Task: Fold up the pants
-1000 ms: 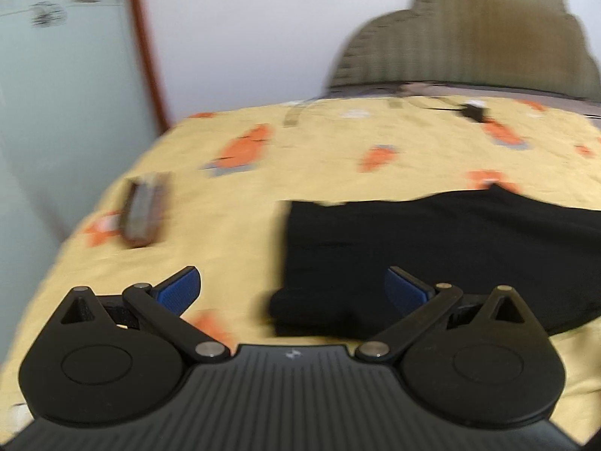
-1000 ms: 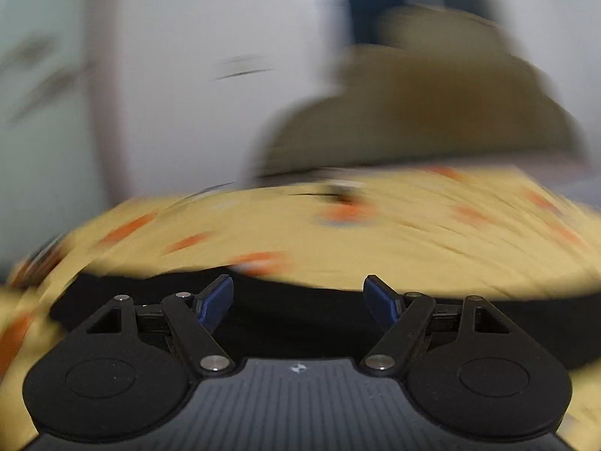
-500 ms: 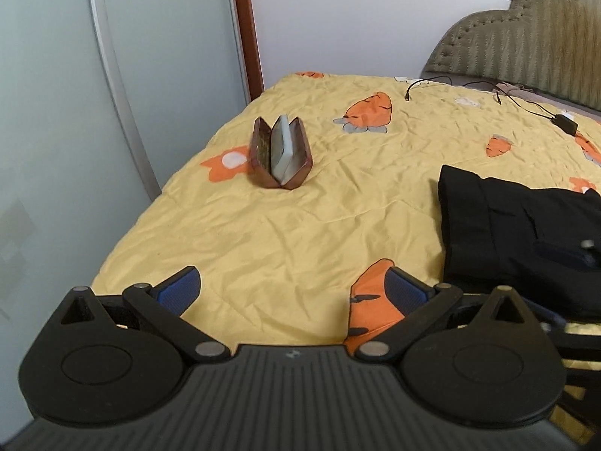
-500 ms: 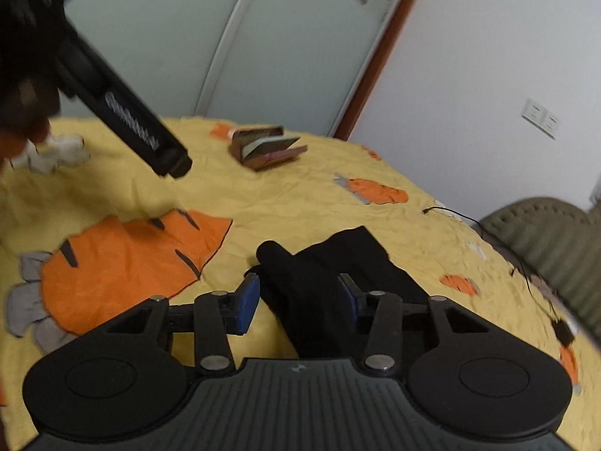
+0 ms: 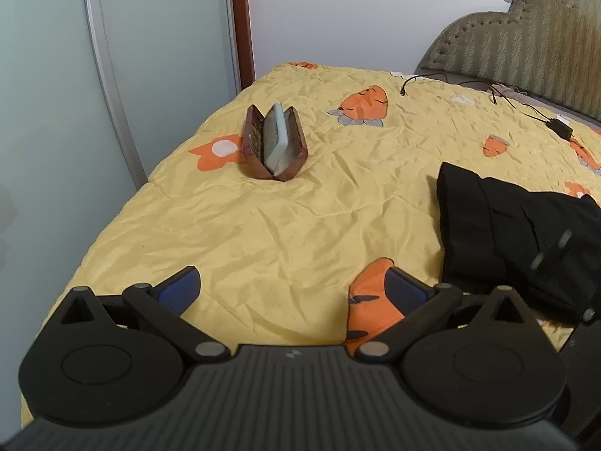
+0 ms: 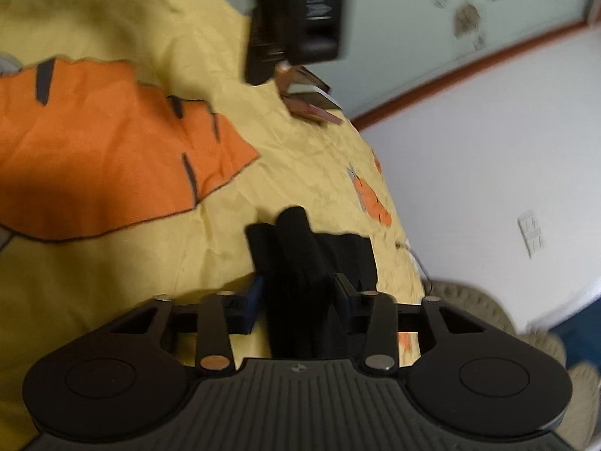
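The black pants [image 5: 503,233] lie folded on the yellow carrot-print bedspread [image 5: 300,218], at the right of the left wrist view. My left gripper [image 5: 293,289] is open and empty, hovering over the bedspread to the left of the pants. My right gripper [image 6: 298,295] is closed around the thick folded edge of the pants [image 6: 300,263], which fills the gap between its fingers. The right gripper's body shows blurred over the pants in the left wrist view [image 5: 556,255].
An open brown case [image 5: 274,143] with a pale insert stands on the bed near its far left edge. A black charger and cable [image 5: 559,127] lie by the padded headboard [image 5: 526,34]. A glass wardrobe door [image 5: 75,94] borders the bed's left side.
The right gripper has narrowed onto the folded edge of the pants and rolled sideways. The left gripper's view has barely shifted over the last half second.
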